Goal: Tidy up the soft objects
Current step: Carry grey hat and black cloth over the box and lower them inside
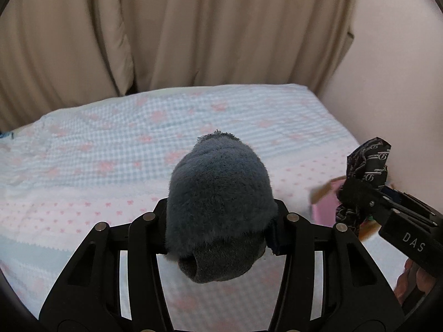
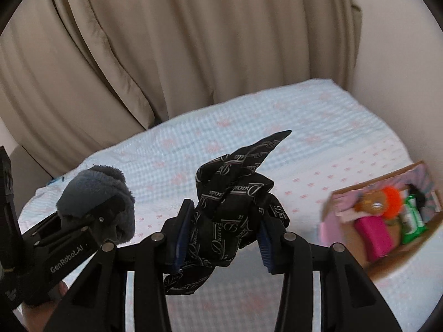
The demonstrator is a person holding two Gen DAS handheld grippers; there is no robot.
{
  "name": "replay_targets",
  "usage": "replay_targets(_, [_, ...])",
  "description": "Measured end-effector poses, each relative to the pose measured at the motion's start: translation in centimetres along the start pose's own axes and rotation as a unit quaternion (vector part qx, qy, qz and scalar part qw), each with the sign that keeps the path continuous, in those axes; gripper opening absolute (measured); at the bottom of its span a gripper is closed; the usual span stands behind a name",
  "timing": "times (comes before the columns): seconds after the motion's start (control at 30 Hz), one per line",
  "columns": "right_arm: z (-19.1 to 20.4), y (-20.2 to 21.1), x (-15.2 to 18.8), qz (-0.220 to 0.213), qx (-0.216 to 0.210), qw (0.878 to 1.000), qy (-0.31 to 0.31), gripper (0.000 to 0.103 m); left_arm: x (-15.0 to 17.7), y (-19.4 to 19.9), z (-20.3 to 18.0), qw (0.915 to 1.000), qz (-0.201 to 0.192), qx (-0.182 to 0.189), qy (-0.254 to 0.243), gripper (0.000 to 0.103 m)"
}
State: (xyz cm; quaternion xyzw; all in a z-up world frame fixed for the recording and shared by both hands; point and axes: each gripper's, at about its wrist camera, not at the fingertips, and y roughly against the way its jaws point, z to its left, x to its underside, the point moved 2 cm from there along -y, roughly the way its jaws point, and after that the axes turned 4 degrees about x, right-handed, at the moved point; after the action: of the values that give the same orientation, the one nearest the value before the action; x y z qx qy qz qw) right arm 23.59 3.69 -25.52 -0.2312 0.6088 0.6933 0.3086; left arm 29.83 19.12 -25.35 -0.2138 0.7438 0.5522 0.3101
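The left gripper [image 1: 221, 221] pinches a grey-blue plush [image 1: 218, 193] between its fingers, the fluffy bundle filling the centre of the left wrist view and held clear above the bed [image 1: 110, 138]. The right gripper [image 2: 224, 235] has its fingers closed on a black scarf [image 2: 235, 193] with pale lettering, bunched in the middle of the right wrist view, one corner sticking up toward the upper right. Both soft things hang in the air, apart from the bedspread. At the right edge of the right wrist view a cardboard box [image 2: 332, 202] sits on the bed, already holding several items: something pink, something orange and fuzzy, a green packet; blur keeps the rest unclear. In the left wrist view the box shows only as a pink sliver at the right, behind the scarf. Judging by this, the task looks partly done: the box is already stocked, and two more pieces are picked up but not yet put away. What seems left is to carry both over to the box and release them inside. The rest of the bed in view is bare, so few loose items appear to remain.
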Motion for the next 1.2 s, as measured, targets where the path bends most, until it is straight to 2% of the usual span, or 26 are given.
replay_targets(0.27, [-5.5,9.4,-0.2,-0.021,0.019,1.000,-0.008,0.039,-0.4,6.8,-8.4,0.9993,-0.006,0.028,-0.023,0.046])
replay_targets(0.4, [-9.6,12.3,-0.1,-0.022,0.025,0.999,-0.009,0.040,-0.3,8.3,-12.8,0.9993,-0.007,0.028,-0.026,0.046])
replay_targets(0.53, [-14.1,14.2,-0.1,-0.015,0.023,1.000,0.003,0.040,-0.2,8.2,-16.8,0.9993,-0.003,0.019,-0.031,0.046])
replay_targets(0.67, [-18.9,14.9,0.0,-0.007,0.024,1.000,0.002,0.039,-0.2,6.4,-21.2,0.9994,0.009,0.017,-0.028,0.046])
replay_targets(0.83, [-24.8,13.6,-0.5,0.016,0.017,1.000,0.007,0.040,0.4,2.6,-26.3,0.9989,0.035,0.011,-0.028,0.046])
replay_targets(1.1, [-32.9,6.8,-2.2,0.065,0.008,0.998,-0.008,0.040,2.7,-6.8,-31.5,0.9941,0.108,0.007,-0.009,0.046])
replay_targets(1.2, [-34.2,3.7,-2.4,0.089,-0.003,0.996,-0.008,0.040,3.2,-10.5,-32.5,0.9909,0.134,0.003,-0.005,0.046])
